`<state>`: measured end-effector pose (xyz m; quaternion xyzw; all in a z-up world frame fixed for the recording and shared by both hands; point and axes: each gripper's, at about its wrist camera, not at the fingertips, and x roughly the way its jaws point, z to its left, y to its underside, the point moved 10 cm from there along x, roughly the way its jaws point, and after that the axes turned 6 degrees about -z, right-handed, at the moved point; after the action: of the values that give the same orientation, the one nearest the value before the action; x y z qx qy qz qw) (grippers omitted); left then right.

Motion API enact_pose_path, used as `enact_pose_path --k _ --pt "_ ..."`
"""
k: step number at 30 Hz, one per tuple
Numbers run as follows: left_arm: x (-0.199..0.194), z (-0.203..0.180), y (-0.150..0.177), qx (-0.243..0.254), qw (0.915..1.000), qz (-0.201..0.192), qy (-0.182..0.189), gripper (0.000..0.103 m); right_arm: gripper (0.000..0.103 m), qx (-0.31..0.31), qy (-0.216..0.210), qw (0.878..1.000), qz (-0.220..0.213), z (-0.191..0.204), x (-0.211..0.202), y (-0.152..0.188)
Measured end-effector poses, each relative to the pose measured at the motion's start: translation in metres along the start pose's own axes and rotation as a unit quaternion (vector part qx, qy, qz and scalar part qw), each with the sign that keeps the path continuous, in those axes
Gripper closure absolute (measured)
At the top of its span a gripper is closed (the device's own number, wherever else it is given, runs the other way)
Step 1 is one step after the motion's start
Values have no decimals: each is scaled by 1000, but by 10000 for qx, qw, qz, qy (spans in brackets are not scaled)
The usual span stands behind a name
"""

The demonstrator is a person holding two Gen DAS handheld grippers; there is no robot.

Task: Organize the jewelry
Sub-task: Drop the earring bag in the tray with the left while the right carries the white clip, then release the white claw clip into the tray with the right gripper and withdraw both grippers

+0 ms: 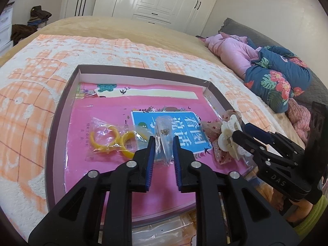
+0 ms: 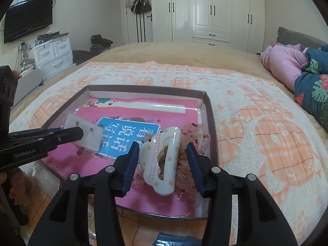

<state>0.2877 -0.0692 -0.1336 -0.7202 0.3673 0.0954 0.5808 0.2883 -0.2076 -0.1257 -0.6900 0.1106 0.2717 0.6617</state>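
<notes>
A shallow box lid (image 1: 61, 110) lined with a pink book cover lies on the bed. My left gripper (image 1: 164, 141) is shut on a small clear bag with earrings (image 1: 163, 135), held above the pink cover; the bag also shows in the right wrist view (image 2: 88, 133). A clear bag with yellow rings (image 1: 110, 141) lies in the box to its left. My right gripper (image 2: 162, 153) has its jaws apart around a cream hair claw (image 2: 162, 160) in a clear bag with a glittery pink bow (image 2: 194, 135), at the box's right side.
The box (image 2: 213, 127) sits on an orange-and-white blanket (image 2: 266, 133). Pink and blue floral bedding (image 1: 272, 75) is heaped to the right. More plastic-wrapped packets (image 1: 164, 231) lie under the near edge of the box. White wardrobes (image 2: 211, 10) stand behind the bed.
</notes>
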Motion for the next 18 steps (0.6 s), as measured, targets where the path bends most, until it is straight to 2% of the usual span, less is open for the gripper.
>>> enact_pose_path --k 8,18 --pt "-10 1 -4 23 9999 -130 -62 87 45 36 61 9996 -259 -5 -19 -6" --pt "-26 2 -11 35 9994 -339 -116 77 37 92 145 9989 -427 -10 -38 -10"
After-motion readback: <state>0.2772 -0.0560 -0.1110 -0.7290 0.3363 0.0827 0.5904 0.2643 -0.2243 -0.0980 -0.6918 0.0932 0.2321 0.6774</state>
